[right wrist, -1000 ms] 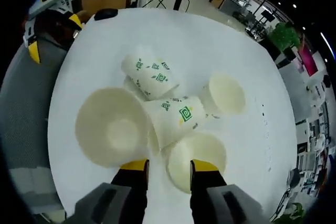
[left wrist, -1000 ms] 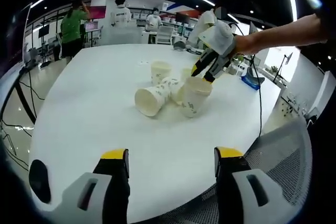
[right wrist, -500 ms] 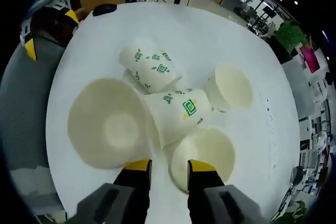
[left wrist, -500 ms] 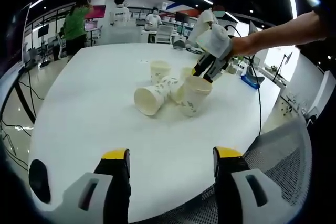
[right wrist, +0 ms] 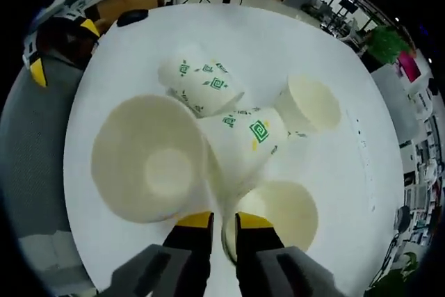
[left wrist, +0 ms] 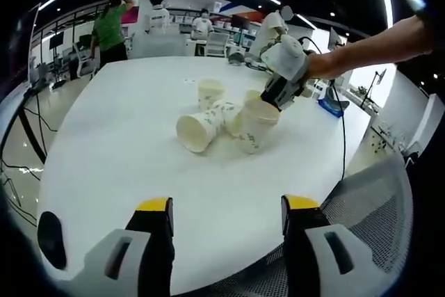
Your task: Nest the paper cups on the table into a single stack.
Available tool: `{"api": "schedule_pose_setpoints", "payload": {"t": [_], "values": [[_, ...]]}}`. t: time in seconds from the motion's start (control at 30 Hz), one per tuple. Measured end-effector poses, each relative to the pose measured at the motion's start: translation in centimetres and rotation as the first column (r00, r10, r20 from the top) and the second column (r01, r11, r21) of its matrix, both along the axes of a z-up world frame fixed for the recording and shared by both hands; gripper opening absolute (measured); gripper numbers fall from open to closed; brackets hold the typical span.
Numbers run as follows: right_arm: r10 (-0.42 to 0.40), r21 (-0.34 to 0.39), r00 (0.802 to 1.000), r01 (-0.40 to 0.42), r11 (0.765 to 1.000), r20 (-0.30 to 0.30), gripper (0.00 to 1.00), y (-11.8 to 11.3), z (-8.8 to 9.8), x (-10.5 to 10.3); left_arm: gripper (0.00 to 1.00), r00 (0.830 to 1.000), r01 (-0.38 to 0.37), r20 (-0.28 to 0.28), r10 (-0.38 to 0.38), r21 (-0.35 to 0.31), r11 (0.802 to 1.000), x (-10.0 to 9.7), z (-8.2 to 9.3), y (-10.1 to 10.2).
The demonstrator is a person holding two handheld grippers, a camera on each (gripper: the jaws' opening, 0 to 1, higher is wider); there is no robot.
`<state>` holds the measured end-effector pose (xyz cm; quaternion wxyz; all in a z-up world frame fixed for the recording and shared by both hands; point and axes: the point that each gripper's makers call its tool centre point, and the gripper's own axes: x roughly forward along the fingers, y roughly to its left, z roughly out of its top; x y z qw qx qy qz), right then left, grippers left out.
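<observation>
Several white paper cups with green marks cluster mid-table. In the right gripper view, a wide-mouthed cup (right wrist: 149, 161) stands at left, two cups (right wrist: 201, 85) (right wrist: 247, 140) lie on their sides, one cup (right wrist: 309, 106) stands farther off, and one cup (right wrist: 278, 213) sits nearest. My right gripper (right wrist: 224, 222) has narrowed onto that nearest cup's left rim, one jaw outside and one inside. In the left gripper view, the right gripper (left wrist: 279, 90) sits over the cups behind an upright cup (left wrist: 256, 124). A lying cup (left wrist: 196, 131) faces me. My left gripper (left wrist: 228, 208) stands open, well short of them.
The round white table (left wrist: 118, 158) has bare room around the cluster. A mesh chair back (left wrist: 375, 213) stands at the near right edge. A dark mouse-like object (right wrist: 133, 15) lies near the table edge. People stand in the office beyond the far side.
The right gripper's jaws have closed from a wider gap to a narrow one around the nearest cup's rim, and it has dropped closer. The left gripper has not moved.
</observation>
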<state>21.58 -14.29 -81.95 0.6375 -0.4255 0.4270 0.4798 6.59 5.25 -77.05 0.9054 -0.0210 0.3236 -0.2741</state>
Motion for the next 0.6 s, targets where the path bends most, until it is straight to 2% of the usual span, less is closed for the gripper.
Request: {"api": "schedule_pose_setpoints", "payload": {"t": [0.13,0.37,0.6], "values": [[-0.046,0.02,0.999,0.047,0.999,-0.026,0.0,0.1,-0.1,-0.4,0.61,1.0,0.008,-0.005,-0.008,0.003,1.0,0.0,-0.2,-0.1],[-0.068,0.029,0.997,0.069,0.997,-0.03,0.0,-0.2,-0.4,-0.2,0.6,1.0,0.011,-0.009,-0.011,0.004,1.0,-0.2,-0.1,-0.2],[-0.066,0.029,0.998,0.066,0.997,-0.023,0.0,0.1,0.2,-1.3,0.6,1.0,0.007,-0.004,-0.007,0.005,1.0,0.0,-0.1,-0.1]]}}
